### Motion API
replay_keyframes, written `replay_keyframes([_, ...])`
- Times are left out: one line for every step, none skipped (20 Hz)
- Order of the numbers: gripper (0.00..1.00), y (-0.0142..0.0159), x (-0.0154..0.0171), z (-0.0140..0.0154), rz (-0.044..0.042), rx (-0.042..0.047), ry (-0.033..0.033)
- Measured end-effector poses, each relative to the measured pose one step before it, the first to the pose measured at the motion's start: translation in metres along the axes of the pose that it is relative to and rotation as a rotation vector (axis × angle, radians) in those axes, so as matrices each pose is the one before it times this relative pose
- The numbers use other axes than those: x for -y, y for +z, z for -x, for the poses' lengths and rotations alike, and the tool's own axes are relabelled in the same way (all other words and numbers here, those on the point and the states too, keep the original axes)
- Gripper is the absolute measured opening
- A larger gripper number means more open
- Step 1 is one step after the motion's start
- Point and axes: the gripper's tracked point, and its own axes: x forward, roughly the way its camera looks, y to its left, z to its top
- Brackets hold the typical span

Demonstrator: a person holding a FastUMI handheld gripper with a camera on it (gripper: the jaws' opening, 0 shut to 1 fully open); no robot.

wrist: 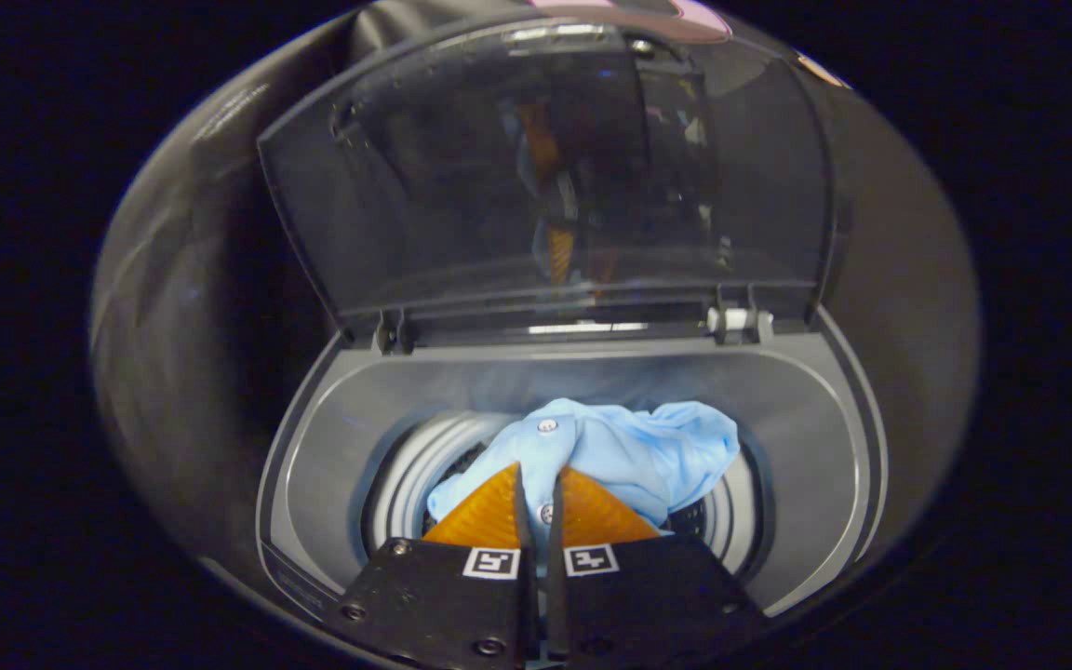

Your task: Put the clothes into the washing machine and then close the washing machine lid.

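the gripper is sitting closest to us, and its two fingers are squeezed nearly together with only a thin gap between them. a strip of blue cloth with a small button is showing in that gap, so the fingers are looking like they are pinching the shirt, but it is hard to be sure both are pressing on it.

just ahead of the fingers and under them, the light blue shirt is lying bunched up inside the round drum of the washing machine. it is soft and crumpled, with little white buttons showing, and one puffy part is poking up on the far side.

so the putting-in step is looking almost done. the next move is probably asking the fingers to let go and lift clear of the cloth, so nothing gets dragged back out.

further back, the dark see-through lid is standing up wide open on its hinges. closing it is not yet done, and it will need a push forward and down from its top edge.
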Motion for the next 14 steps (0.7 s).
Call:
replay_keyframes([0.04,-0.00453,0.00328,0.00134,-0.01076,-0.02248,-0.00351])
replay_keyframes([0.04,-0.00381,0.00227,-0.00229,-0.02529,-0.02500,-0.00703])
replay_keyframes([0.07,-0.00204,0.00350,-0.00247,-0.00986,-0.01721,-0.01923])
replay_keyframes([0.08,0.00000,0.00543,-0.00091,-0.00411,-0.01270,-0.02237])
replay_keyframes([0.10,-0.00066,0.00121,-0.00052,-0.00308,-0.00243,-0.02174])
replay_keyframes([0.13,-0.00106,0.00242,-0.00146,-0.00614,-0.00618,-0.02058])
replay_keyframes([0.18,-0.00178,0.00010,-0.00072,-0.00426,-0.00200,-0.00853])
replay_keyframes([0.22,0.00117,-0.00143,-0.00018,0.00446,-0.00150,0.00785])
replay_keyframes([0.30,-0.00209,0.00107,-0.00153,-0.00174,-0.00238,-0.00093])
replay_keyframes([0.44,0.00089,-0.00026,0.00136,-0.00501,-0.00012,-0.00760])
replay_keyframes([0.58,-0.00023,-0.00135,0.00015,0.00570,0.00561,0.00402])
replay_keyframes([0.71,0.00219,0.00174,0.00037,0.00485,0.01211,-0.00837])
replay_keyframes([0.85,0.00005,-0.00270,0.00267,0.01187,0.01730,-0.00177])
replay_keyframes([0.99,0.00082,-0.00081,0.00176,0.01521,0.00972,-0.00308])
